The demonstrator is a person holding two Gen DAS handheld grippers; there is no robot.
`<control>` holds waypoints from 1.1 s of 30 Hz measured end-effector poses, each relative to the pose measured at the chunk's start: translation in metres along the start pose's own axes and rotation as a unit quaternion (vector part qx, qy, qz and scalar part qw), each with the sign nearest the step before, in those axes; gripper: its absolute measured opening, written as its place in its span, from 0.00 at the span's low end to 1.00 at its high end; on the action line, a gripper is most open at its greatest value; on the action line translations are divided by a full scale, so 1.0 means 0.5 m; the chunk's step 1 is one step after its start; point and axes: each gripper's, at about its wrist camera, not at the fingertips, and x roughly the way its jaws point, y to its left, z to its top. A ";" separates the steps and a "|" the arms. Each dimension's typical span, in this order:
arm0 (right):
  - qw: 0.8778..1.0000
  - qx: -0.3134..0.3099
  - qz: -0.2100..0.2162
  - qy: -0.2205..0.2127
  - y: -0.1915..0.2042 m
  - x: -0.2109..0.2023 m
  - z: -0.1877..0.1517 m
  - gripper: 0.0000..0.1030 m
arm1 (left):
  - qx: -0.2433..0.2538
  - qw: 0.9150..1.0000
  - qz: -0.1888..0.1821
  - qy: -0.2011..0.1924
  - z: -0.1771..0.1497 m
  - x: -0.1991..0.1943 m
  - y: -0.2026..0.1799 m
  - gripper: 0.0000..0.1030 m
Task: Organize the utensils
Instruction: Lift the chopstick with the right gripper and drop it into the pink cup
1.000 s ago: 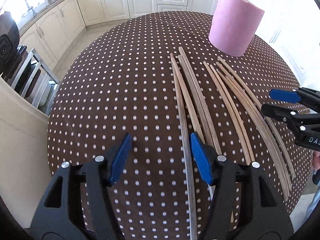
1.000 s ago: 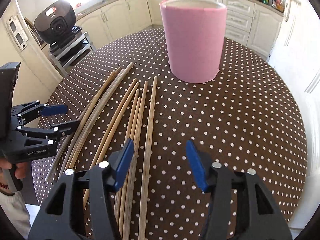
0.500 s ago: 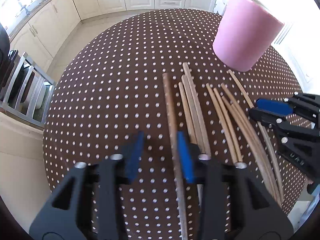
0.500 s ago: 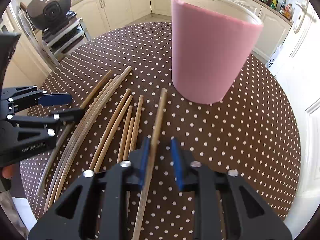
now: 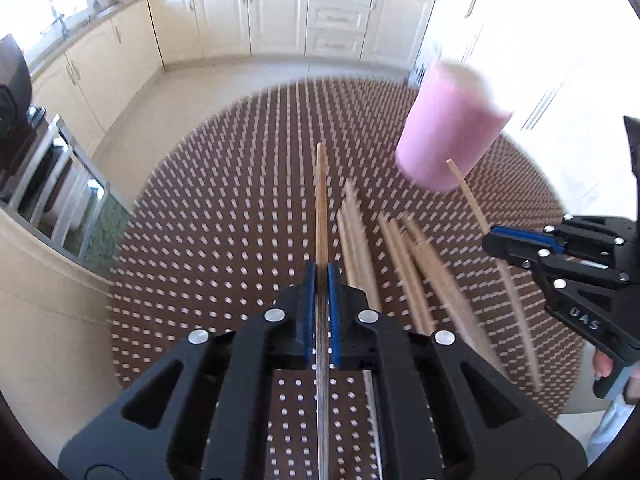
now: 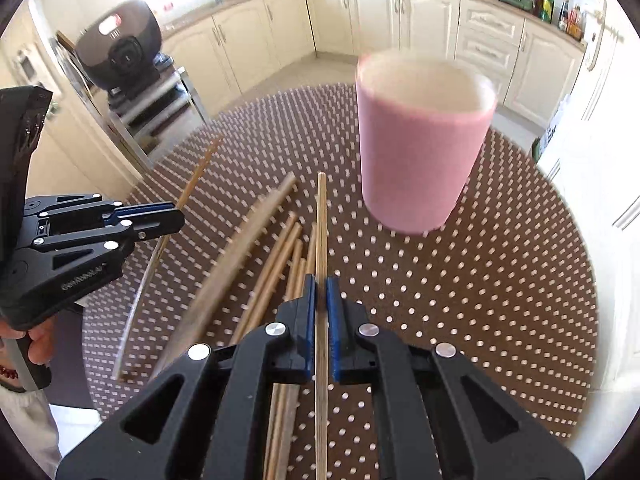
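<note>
Left gripper [image 5: 321,276]: clamped on one chopstick [image 5: 321,200]; stick pointing straight ahead, lifted off the dotted table [image 5: 200,240]
Right gripper [image 6: 321,292]: pinched on a second chopstick [image 6: 321,224]; tip aimed just left of the pink cup [image 6: 420,152]
Loose chopsticks [image 6: 276,256]: lying on the cloth, left of and below the right claw
Cup: ahead and right of both claws, upright, mouth open
Risk: long sticks held near one end; likely to pivot in the pads, miss the rim, or knock the cup over
</note>
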 end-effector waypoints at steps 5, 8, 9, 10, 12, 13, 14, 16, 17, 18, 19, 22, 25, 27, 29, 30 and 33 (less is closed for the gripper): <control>0.999 -0.007 0.009 -0.043 0.015 -0.086 0.014 0.05 | -0.005 0.998 -0.018 -0.064 0.017 -0.127 -0.003 0.06; 0.997 -0.014 0.006 -0.074 0.019 -0.141 0.026 0.05 | -0.009 0.994 -0.034 -0.106 0.030 -0.198 -0.012 0.06; 0.996 -0.015 0.005 -0.087 0.020 -0.160 0.029 0.05 | -0.010 0.992 -0.037 -0.121 0.034 -0.217 -0.017 0.06; 0.995 -0.015 0.006 -0.100 0.020 -0.178 0.038 0.05 | -0.012 0.990 -0.040 -0.137 0.039 -0.239 -0.022 0.06; 0.991 -0.014 0.001 -0.132 0.016 -0.212 0.052 0.05 | -0.011 0.984 -0.048 -0.170 0.042 -0.271 -0.039 0.06; 0.989 -0.014 -0.008 -0.150 0.014 -0.229 0.059 0.05 | -0.011 0.982 -0.050 -0.181 0.043 -0.281 -0.044 0.06; 0.986 -0.012 -0.011 -0.164 0.012 -0.238 0.067 0.05 | -0.010 0.979 -0.056 -0.197 0.048 -0.293 -0.058 0.06; 0.982 -0.001 -0.012 -0.186 0.005 -0.257 0.080 0.05 | -0.008 0.973 -0.057 -0.224 0.066 -0.309 -0.079 0.06; 0.980 0.001 -0.015 -0.197 0.005 -0.266 0.082 0.04 | -0.007 0.970 -0.057 -0.236 0.070 -0.314 -0.089 0.06; 0.978 0.004 -0.018 -0.208 0.000 -0.275 0.090 0.04 | -0.007 0.967 -0.060 -0.249 0.080 -0.319 -0.096 0.06; 0.976 0.007 -0.020 -0.219 -0.004 -0.282 0.098 0.04 | -0.008 0.964 -0.061 -0.261 0.091 -0.324 -0.102 0.06; 0.966 0.015 -0.034 -0.255 -0.007 -0.307 0.113 0.04 | -0.009 0.955 -0.060 -0.289 0.122 -0.340 -0.126 0.06; 0.955 0.022 -0.050 -0.292 -0.020 -0.326 0.125 0.04 | -0.014 0.948 -0.071 -0.310 0.161 -0.340 -0.143 0.06; 0.947 0.031 -0.051 -0.314 -0.036 -0.335 0.130 0.04 | -0.014 0.944 -0.076 -0.322 0.173 -0.336 -0.153 0.06; 0.939 0.037 -0.057 -0.336 -0.046 -0.345 0.137 0.04 | -0.015 0.938 -0.078 -0.337 0.189 -0.324 -0.165 0.06; 0.935 0.037 -0.060 -0.348 -0.051 -0.346 0.139 0.04 | -0.015 0.937 -0.077 -0.341 0.196 -0.317 -0.170 0.06; 0.931 0.038 -0.062 -0.357 -0.070 -0.341 0.148 0.04 | -0.015 0.937 -0.078 -0.341 0.208 -0.290 -0.178 0.06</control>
